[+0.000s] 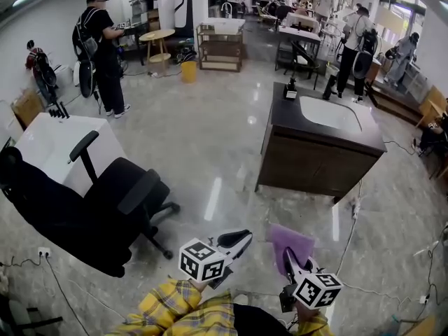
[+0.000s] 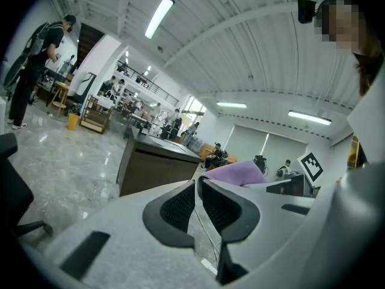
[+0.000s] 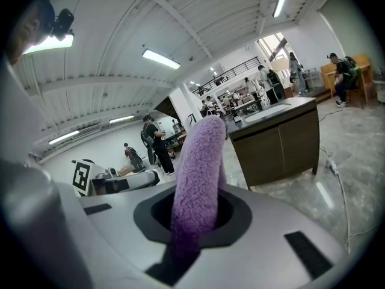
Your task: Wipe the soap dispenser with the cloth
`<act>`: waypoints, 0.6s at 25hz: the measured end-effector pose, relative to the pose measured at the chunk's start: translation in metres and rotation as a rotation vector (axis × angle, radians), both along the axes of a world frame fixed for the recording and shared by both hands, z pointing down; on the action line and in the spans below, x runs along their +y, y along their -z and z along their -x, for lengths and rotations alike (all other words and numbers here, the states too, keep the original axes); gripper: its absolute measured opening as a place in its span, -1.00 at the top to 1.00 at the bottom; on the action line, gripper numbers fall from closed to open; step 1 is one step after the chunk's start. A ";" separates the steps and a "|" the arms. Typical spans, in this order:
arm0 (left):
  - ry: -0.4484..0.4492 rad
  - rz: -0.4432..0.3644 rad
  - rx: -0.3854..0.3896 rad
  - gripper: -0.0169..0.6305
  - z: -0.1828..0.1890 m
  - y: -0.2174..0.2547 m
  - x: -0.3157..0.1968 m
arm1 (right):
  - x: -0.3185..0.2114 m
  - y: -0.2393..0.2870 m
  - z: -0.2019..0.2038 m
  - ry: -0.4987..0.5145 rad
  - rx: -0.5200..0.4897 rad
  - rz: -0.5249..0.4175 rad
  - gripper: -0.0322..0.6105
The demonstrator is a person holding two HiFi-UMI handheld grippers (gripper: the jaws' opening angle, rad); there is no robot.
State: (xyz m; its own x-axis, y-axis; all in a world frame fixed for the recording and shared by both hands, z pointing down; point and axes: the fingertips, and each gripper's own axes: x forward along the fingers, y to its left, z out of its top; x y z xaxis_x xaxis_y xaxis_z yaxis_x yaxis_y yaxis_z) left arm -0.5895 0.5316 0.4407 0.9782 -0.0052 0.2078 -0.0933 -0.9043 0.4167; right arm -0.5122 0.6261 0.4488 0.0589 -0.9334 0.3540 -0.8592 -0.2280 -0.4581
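Cloth [image 3: 201,173], purple, pinched by right gripper [image 1: 288,256]; left gripper [image 2: 197,205] closed, empty; soap dispenser [image 1: 290,88] perhaps on vanity [image 1: 283,121]

Open tiled floor [image 1: 210,131] ahead, up to dark vanity cabinet [image 1: 308,166]. Black office chair [image 1: 119,194] blocks left. Cable [image 1: 348,240] trails across floor at right.

A black soap dispenser [image 1: 290,88] stands on the dark wooden cabinet [image 1: 308,163], left of its white basin [image 1: 329,113]. Farther left sits a black office chair [image 1: 105,201].
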 end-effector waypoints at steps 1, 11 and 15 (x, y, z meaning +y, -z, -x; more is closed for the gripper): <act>-0.002 -0.004 0.002 0.83 -0.008 0.001 0.000 | -0.001 0.000 -0.008 0.001 0.000 -0.003 0.79; -0.001 -0.018 0.003 0.83 -0.061 -0.001 -0.002 | -0.006 -0.005 -0.060 -0.003 -0.017 -0.030 0.79; -0.003 -0.019 -0.016 0.83 -0.077 -0.002 -0.013 | -0.012 -0.010 -0.075 -0.014 -0.044 -0.029 0.79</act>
State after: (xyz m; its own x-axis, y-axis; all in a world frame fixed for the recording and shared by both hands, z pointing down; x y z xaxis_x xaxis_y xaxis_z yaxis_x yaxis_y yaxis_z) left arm -0.5126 0.5189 0.4425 0.9747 -0.0060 0.2236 -0.0969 -0.9123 0.3980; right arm -0.4373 0.6138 0.4587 0.0565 -0.9425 0.3293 -0.8347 -0.2256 -0.5024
